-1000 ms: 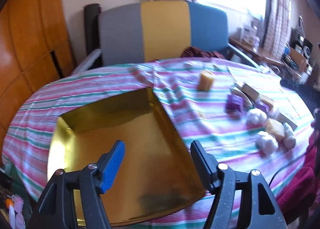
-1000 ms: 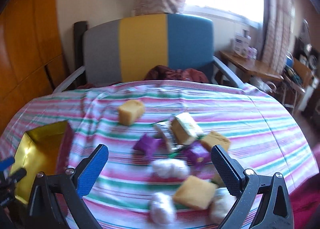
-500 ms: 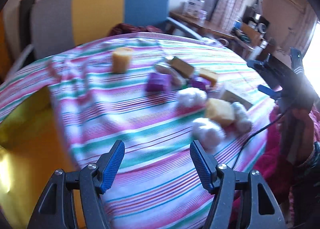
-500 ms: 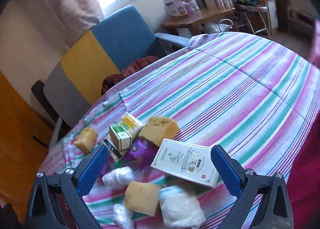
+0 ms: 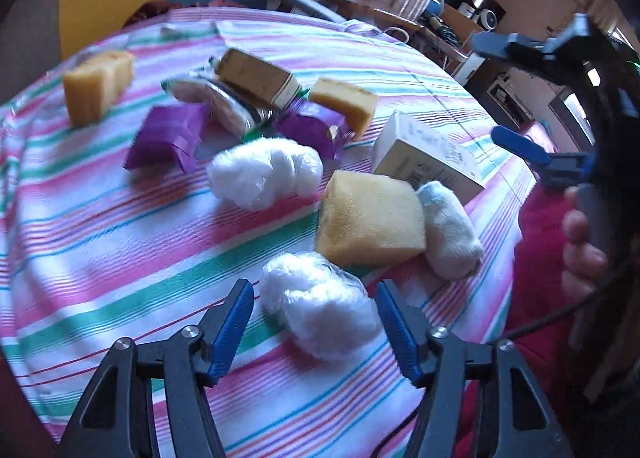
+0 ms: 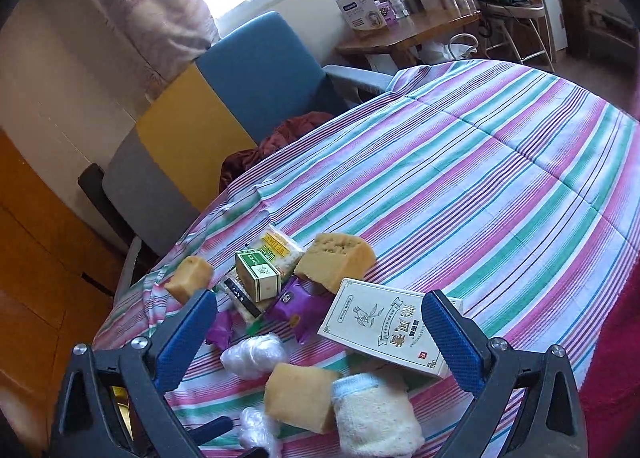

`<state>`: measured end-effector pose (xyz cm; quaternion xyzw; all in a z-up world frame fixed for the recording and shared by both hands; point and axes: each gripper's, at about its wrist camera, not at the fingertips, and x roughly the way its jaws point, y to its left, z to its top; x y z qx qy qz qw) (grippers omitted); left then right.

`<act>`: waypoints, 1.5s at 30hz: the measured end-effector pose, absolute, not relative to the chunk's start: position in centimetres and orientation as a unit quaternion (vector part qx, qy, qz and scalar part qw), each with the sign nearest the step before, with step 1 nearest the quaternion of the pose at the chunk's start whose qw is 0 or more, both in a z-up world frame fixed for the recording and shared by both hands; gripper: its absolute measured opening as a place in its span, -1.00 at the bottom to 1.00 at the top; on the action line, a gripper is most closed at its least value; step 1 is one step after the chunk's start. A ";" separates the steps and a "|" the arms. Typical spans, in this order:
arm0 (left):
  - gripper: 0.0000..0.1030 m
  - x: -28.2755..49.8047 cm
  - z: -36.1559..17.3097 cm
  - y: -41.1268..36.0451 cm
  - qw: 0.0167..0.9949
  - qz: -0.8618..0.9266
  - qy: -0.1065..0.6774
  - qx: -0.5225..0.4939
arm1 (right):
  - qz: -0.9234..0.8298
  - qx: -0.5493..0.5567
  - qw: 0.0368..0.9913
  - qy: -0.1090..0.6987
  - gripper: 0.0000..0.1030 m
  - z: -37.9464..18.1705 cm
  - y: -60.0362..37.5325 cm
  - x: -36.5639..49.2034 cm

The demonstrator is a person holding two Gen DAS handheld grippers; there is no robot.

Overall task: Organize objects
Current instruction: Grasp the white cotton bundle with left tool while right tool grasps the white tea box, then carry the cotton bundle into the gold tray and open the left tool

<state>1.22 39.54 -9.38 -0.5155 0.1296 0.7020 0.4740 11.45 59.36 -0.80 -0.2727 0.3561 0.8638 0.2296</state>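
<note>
A pile of objects lies on the striped tablecloth (image 5: 100, 242). My left gripper (image 5: 316, 318) is open, its jaws on either side of a white plastic-wrapped wad (image 5: 320, 310). Beyond it lie a yellow sponge (image 5: 370, 218), a rolled white cloth (image 5: 450, 230), a second white wad (image 5: 264, 170), a white box (image 5: 428, 156) and purple packets (image 5: 168, 136). My right gripper (image 6: 320, 332) is open and empty above the white box (image 6: 384, 326), the sponge (image 6: 298, 396) and the rolled cloth (image 6: 372, 414). It also shows at the right of the left wrist view (image 5: 536, 98).
More sponges (image 6: 334, 256) (image 6: 188, 278), a green-and-white small box (image 6: 258, 274) and a cracker packet (image 6: 280, 252) lie behind the pile. A grey, yellow and blue chair (image 6: 224, 98) stands at the table's far edge. A cluttered desk (image 6: 404, 30) stands beyond.
My left gripper swung right, away from the gold tray, and came down around the nearest white wad. My right gripper tilted and drew closer over the white box. Both stayed open.
</note>
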 end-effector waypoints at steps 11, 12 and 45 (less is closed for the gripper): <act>-0.33 1.1 -10.2 36.0 0.454 0.731 0.136 -0.491 | 0.849 -0.281 0.251 0.370 1.00 -1.4 60.2 11.6; -0.33 1.2 -10.2 35.5 0.452 0.733 0.139 -0.489 | 0.848 -0.284 0.253 0.369 1.00 -1.4 60.2 11.5; -0.34 1.3 -6.2 28.6 0.440 0.765 0.085 -0.462 | 0.783 -0.565 0.228 0.127 0.00 -7.1 62.1 2.9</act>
